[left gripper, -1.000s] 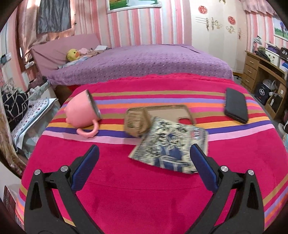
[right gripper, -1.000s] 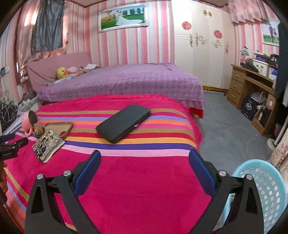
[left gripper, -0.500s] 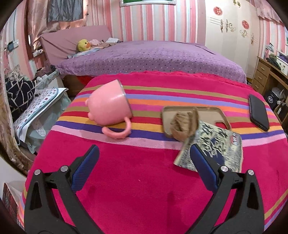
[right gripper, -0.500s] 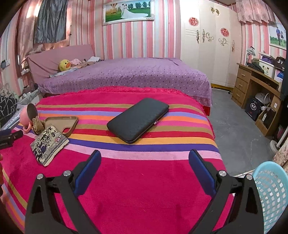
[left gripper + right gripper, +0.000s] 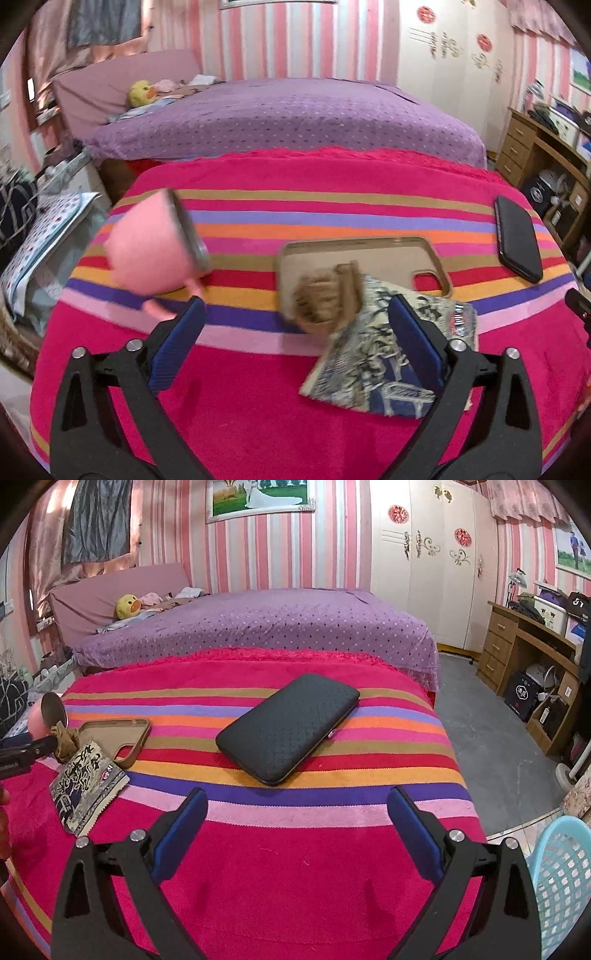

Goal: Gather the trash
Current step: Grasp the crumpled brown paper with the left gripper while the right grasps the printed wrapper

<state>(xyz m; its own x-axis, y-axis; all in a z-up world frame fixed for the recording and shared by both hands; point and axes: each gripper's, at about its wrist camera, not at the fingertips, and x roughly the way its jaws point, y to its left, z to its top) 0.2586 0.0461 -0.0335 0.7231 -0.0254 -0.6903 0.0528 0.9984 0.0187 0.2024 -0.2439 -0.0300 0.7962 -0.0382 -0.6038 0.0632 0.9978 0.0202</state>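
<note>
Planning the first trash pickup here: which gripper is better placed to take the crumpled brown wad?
Left. The left gripper has open jaws aimed at the crumpled brown wad, which sits just ahead. The right gripper, also open, faces the black quilted wallet, with the wad far off to its left.

left tool jaws spread wide, holding nothing, right tool likewise wide apart, both pointing forward, level

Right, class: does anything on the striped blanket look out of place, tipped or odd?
Yes. The pink mug lies tipped on its side, handle down. A crumpled brown wad sits on the empty phone case, overlapping a torn-open printed wrapper. Both look like litter.
</note>
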